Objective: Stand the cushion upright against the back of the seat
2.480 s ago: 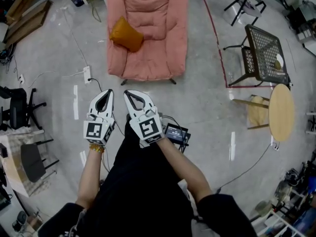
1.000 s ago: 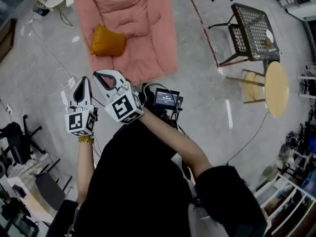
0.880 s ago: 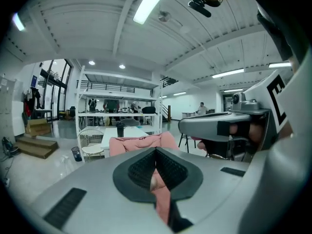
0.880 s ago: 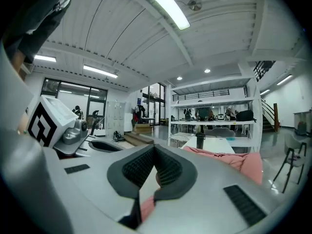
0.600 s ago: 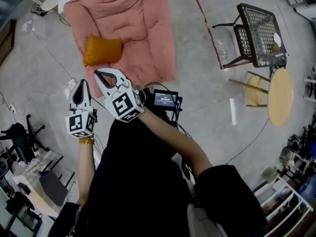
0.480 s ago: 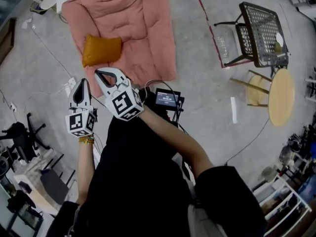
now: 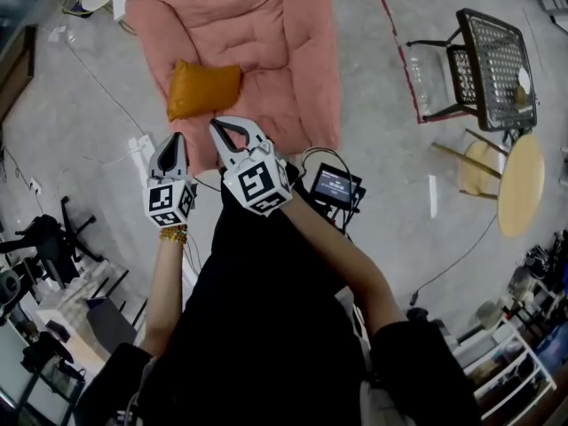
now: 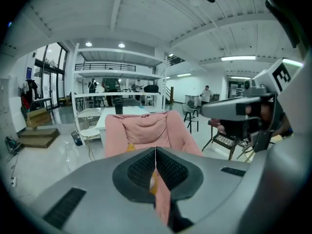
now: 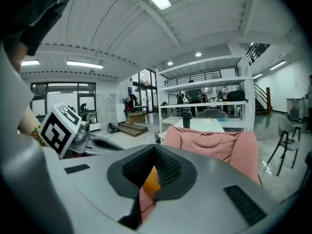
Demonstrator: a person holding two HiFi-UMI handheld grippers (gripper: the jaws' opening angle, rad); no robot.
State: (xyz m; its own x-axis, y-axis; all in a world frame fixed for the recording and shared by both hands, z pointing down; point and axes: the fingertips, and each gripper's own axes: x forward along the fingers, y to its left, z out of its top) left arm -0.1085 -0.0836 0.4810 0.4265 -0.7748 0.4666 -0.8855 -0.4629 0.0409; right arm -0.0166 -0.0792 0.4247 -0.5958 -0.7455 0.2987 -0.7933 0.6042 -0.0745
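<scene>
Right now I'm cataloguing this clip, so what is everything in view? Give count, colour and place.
armchair: one, pink, top centre of the head view, on the grey floor
cushion: one, orange, lying on the seat by the arm at picture left
mesh chair: one, black, upper right
round table: one, light wood, right edge
screen device: one, black, on the floor in front of the armchair
power strip: one, white, on the floor left of the armchair
tape line: one, red, on the floor right of the armchair
person: one, black top, bottom centre
left hand-held gripper: one, white-grey, shut, empty, short of the armchair
right hand-held gripper: one, white-grey, shut, empty, beside it
</scene>
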